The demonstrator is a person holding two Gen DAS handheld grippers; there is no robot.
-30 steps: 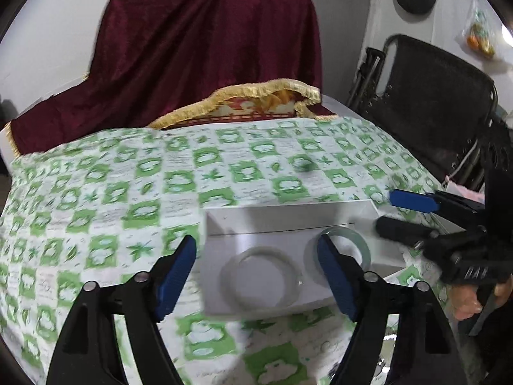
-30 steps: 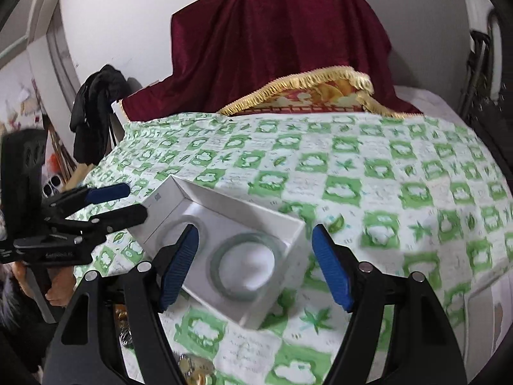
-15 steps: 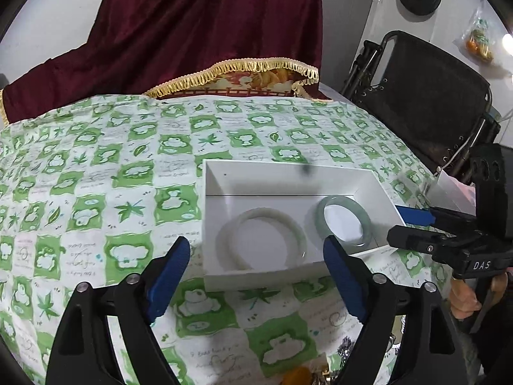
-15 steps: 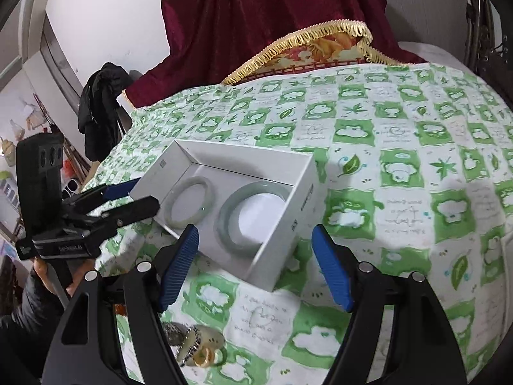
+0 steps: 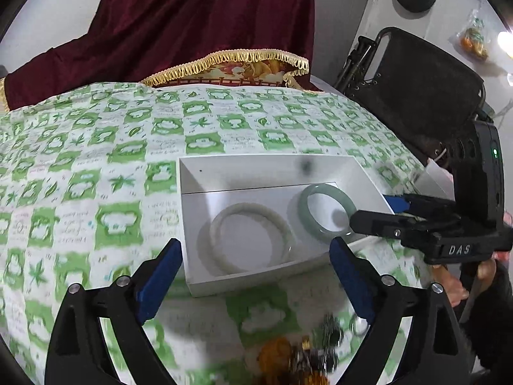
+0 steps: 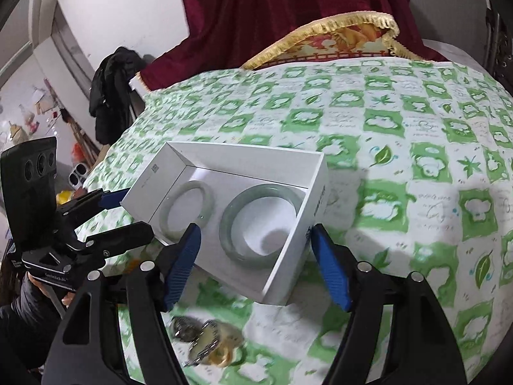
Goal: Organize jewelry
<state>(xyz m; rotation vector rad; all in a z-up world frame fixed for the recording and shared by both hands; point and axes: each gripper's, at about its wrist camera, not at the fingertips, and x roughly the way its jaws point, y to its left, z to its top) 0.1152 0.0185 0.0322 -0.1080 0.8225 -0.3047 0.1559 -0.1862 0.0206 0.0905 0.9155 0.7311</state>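
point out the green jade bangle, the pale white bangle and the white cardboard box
green jade bangle (image 6: 261, 224), right wrist view, near rim
pale white bangle (image 5: 251, 239), left wrist view, far rim
white cardboard box (image 6: 243, 163), right wrist view, far wall

A home: patterned tablecloth (image 5: 96, 160), hung coat (image 6: 110, 96), folding chair (image 5: 426, 96).

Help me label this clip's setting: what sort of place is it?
Probably a lived-in room at home, not a shop: a table under a green-and-white printed cloth, a dark coat hanging by the wall, and a black folding chair beside the table.
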